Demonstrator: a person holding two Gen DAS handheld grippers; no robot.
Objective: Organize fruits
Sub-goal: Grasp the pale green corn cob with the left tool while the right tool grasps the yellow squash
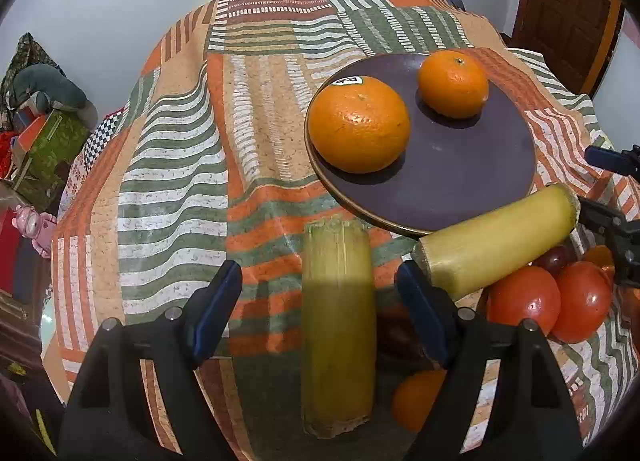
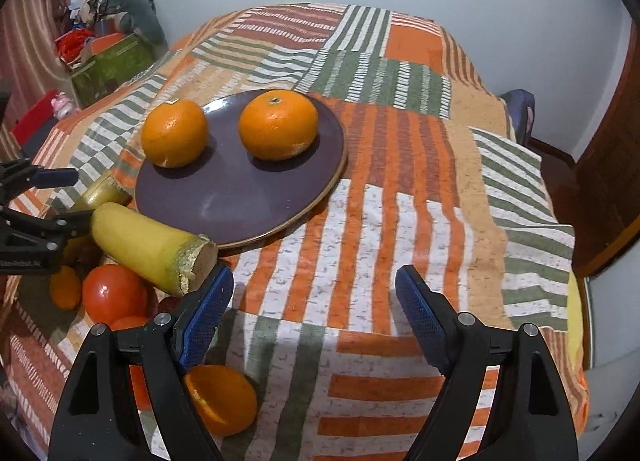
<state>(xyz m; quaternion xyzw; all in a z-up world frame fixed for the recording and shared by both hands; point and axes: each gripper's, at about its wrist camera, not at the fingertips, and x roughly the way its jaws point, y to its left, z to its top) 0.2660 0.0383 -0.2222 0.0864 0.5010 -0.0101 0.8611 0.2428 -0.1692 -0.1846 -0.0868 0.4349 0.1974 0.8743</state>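
A dark purple plate (image 1: 460,177) (image 2: 240,205) holds two oranges (image 1: 359,124) (image 1: 453,83) (image 2: 174,133) (image 2: 278,124). Two yellow-green cane pieces lie near the plate's front edge: one upright in the left wrist view (image 1: 338,325), one slanted (image 1: 496,243) (image 2: 148,247). Red tomatoes (image 1: 524,297) (image 2: 114,293) and another orange (image 1: 416,399) (image 2: 224,399) lie beside them. My left gripper (image 1: 320,313) is open, its jaws on either side of the upright cane piece without touching it. My right gripper (image 2: 314,315) is open and empty over the cloth.
A striped patchwork cloth (image 2: 400,189) covers the table. Boxes and clutter (image 2: 108,57) stand beyond the table's left side. A wooden door (image 2: 612,181) is at the right. The left gripper also shows in the right wrist view (image 2: 44,197).
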